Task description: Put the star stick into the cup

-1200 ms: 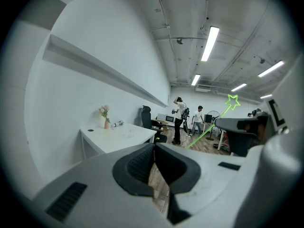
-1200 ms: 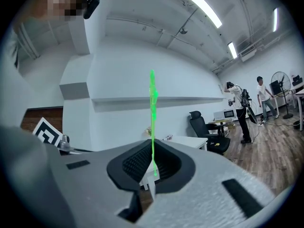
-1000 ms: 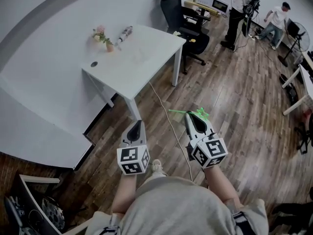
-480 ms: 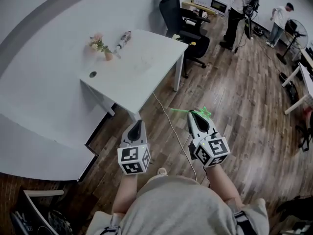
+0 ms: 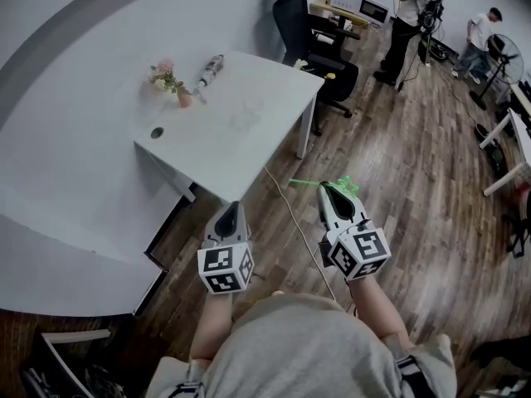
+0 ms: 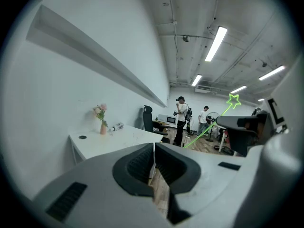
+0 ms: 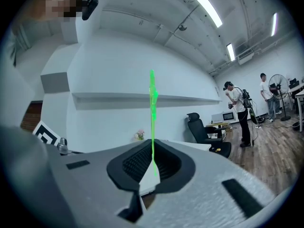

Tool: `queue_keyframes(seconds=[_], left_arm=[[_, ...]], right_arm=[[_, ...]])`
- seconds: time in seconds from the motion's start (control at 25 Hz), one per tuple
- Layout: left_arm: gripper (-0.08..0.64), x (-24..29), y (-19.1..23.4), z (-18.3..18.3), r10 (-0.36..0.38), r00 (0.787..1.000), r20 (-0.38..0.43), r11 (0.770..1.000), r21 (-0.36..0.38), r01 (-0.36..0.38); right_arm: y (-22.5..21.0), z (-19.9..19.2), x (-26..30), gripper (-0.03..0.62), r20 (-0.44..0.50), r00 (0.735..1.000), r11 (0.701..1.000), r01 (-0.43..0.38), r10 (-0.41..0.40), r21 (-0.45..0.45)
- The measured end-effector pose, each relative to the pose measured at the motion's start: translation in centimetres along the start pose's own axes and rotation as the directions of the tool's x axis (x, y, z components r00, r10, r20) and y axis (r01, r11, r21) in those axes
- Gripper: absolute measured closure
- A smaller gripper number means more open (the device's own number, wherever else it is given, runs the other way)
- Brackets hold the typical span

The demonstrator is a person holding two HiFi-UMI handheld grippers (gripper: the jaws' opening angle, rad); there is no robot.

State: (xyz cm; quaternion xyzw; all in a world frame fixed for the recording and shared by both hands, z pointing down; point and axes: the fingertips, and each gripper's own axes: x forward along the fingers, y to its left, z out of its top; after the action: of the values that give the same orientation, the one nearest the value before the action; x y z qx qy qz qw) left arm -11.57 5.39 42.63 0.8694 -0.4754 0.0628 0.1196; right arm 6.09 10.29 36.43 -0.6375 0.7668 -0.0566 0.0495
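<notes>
My right gripper is shut on a thin green star stick. In the head view the stick lies crosswise at the gripper's tip, above the wooden floor. In the right gripper view the star stick rises straight up from between the closed jaws of the right gripper. My left gripper is shut and holds nothing; the left gripper also sees the stick's star off to its right. On the white table ahead stands a small cup-like vase with flowers. Both grippers are well short of the table.
A bottle lies on the table's far side and a round cable hole is near its left edge. A black office chair stands behind the table. A white cable runs across the floor. Two people stand at the back.
The table has drawn closer and lower in the head view as the person walks toward it. Both grippers keep the same pose and grip.
</notes>
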Motion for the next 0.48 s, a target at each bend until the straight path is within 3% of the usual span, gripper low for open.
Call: queue_keyframes(seconds=[0.48], left_arm=[[0.548, 2.4, 2.3, -0.1, 0.02, 1.0, -0.016, 1.0, -0.01, -0.02]], right_arm=[[-0.4, -0.7, 3.4, 0.578, -0.02, 1.0, 1.0, -0.009, 0.009, 0.005]])
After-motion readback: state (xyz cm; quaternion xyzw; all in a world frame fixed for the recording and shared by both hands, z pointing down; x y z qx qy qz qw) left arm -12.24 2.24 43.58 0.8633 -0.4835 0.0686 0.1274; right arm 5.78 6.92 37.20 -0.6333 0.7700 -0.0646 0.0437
